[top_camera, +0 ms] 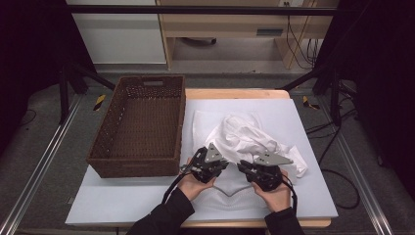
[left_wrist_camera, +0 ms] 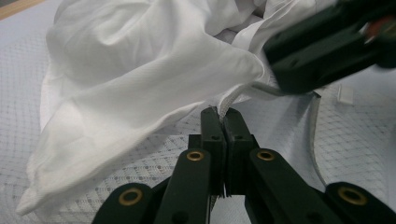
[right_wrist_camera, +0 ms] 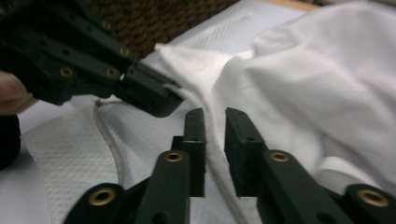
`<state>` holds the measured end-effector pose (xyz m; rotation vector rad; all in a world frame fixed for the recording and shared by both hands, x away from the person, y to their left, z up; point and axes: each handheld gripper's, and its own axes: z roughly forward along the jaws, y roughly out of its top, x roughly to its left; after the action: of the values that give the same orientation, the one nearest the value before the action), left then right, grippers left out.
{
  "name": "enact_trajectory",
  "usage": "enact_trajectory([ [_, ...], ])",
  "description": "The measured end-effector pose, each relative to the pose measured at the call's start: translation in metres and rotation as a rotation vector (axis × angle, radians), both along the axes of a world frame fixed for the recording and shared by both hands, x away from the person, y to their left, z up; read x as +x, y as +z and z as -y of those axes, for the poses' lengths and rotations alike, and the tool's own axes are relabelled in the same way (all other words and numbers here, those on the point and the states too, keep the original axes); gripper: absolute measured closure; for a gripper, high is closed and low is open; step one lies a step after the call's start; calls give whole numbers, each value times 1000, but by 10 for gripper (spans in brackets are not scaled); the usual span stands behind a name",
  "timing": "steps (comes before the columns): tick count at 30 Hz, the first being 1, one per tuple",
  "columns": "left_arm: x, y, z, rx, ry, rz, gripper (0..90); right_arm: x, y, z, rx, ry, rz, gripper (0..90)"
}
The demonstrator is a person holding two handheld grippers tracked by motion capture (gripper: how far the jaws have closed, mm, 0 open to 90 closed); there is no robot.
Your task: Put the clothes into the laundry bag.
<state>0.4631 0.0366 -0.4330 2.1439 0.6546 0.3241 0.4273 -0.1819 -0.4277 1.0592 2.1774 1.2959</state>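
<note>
A crumpled white garment [top_camera: 244,134] lies on the mat to the right of the basket. My left gripper [top_camera: 226,163] sits at its near edge, and in the left gripper view its jaws [left_wrist_camera: 223,114] are shut on a thin white hem of the garment [left_wrist_camera: 140,79]. My right gripper [top_camera: 240,166] is just to the right, its tip close to the left one. In the right gripper view its jaws [right_wrist_camera: 215,116] stand a little apart, with the garment's [right_wrist_camera: 317,84] hem running through the gap. The left gripper [right_wrist_camera: 159,95] reaches in from the left there.
An empty brown wicker basket [top_camera: 132,166] stands at the left of the white mat [top_camera: 122,200]. A flat white mesh cloth [top_camera: 230,193] lies under the grippers. The wooden table edge [top_camera: 235,93] runs behind. Dark frame rails and cables surround the table.
</note>
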Motion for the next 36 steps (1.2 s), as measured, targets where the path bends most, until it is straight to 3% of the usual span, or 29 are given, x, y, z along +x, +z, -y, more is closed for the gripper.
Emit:
enact_trajectory([
  [3, -1, -2, -1, 1, -1, -8, 888, -9, 14, 28, 27, -85, 44, 644],
  [5, -2, -2, -2, 1, -5, -10, 888, -15, 14, 49, -24, -159, 36, 521],
  [9, -2, -3, 0, -4, 0, -18, 888, -19, -8, 76, -83, -241, 35, 346],
  [13, -2, -3, -1, -9, 2, -23, 888, -10, -32, 89, -151, -309, -2, 259],
  [19, -4, -4, -1, -6, 5, -24, 888, 3, -49, 97, -131, -340, -44, 297],
  [23, -4, -5, 0, -6, 4, -28, 887, 5, -52, 96, -197, -380, -19, 546],
  [25, -4, -5, 0, -8, 6, -30, 887, 4, -50, 97, -189, -380, -28, 655],
  [26, -4, -5, 0, -9, 8, -32, 888, 1, -47, 98, -186, -385, -29, 762],
  [29, -4, -4, 1, -12, 13, -38, 888, -5, -36, 103, -153, -388, -25, 814],
  [32, -2, -3, 2, -18, 20, -47, 889, -18, -17, 101, -79, -339, 26, 814],
  [35, 0, -3, 3, -22, 31, -61, 889, -31, -1, 89, -15, -231, 76, 811],
  [36, 1, -3, 4, -24, 36, -63, 889, -37, 4, 81, 1, -171, 96, 810],
])
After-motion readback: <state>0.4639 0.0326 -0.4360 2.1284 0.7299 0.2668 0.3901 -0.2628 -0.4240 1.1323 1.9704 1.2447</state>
